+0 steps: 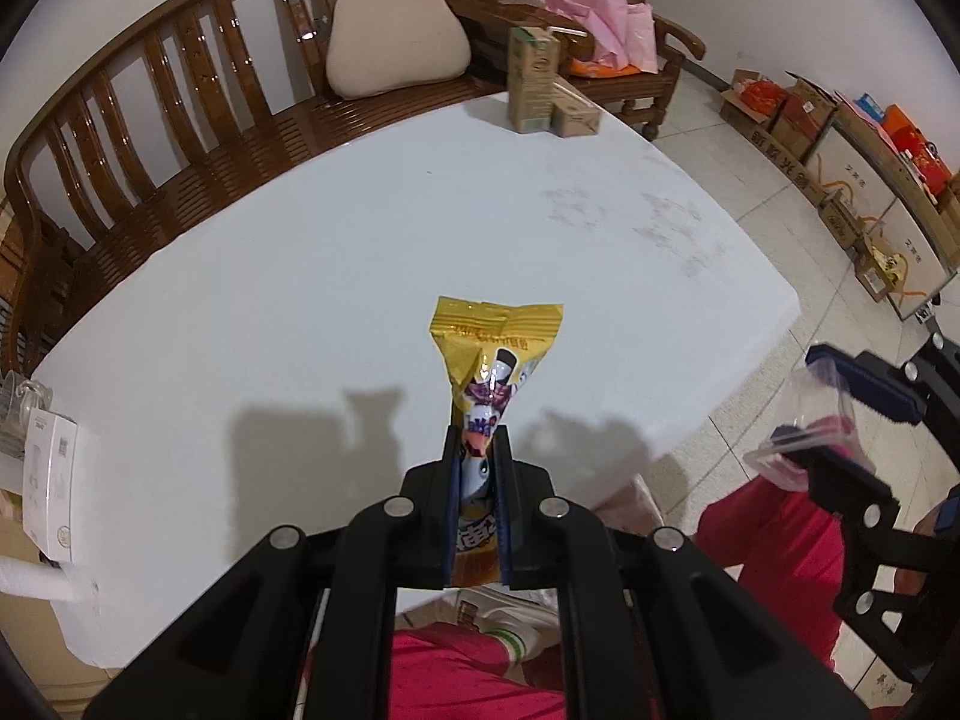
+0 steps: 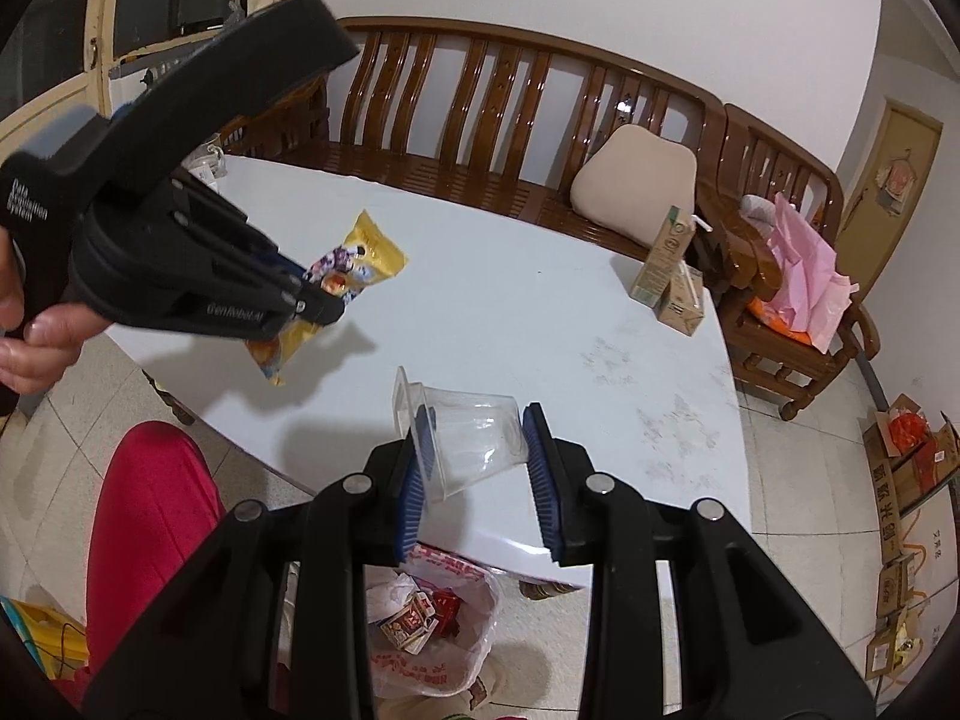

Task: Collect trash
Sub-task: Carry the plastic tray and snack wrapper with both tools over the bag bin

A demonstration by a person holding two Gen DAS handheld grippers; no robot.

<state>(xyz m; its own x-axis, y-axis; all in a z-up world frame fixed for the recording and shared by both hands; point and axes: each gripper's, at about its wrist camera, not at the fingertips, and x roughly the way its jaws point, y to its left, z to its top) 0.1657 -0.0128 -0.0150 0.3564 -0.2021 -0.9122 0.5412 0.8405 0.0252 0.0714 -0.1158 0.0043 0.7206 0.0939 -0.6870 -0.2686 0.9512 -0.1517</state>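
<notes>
The left gripper [image 1: 477,450] had its jaws clamped tight on a yellow snack wrapper [image 1: 495,354], which stuck out beyond the fingertips, lifted clear above the white table [image 1: 300,276]. In the right wrist view a hand [image 2: 24,324] gripped that tool's handle at the left edge. The right gripper [image 2: 480,438] held a clear plastic cup [image 2: 474,441] lying sideways between its blue pads [image 2: 537,456], the jaws closed against its walls and its rim toward the left pad; the cup hung over the near edge of the table. Below it, on the tiled floor [image 2: 798,480], sat a plastic trash bag [image 2: 432,630] with crumpled packets inside. Two brown drink cartons [image 1: 540,90] with straws remained at the far corner of the table, one upright, the other lying just beside it. A wooden bench [image 1: 198,90] with a beige cushion [image 1: 396,36] stood behind the table.
</notes>
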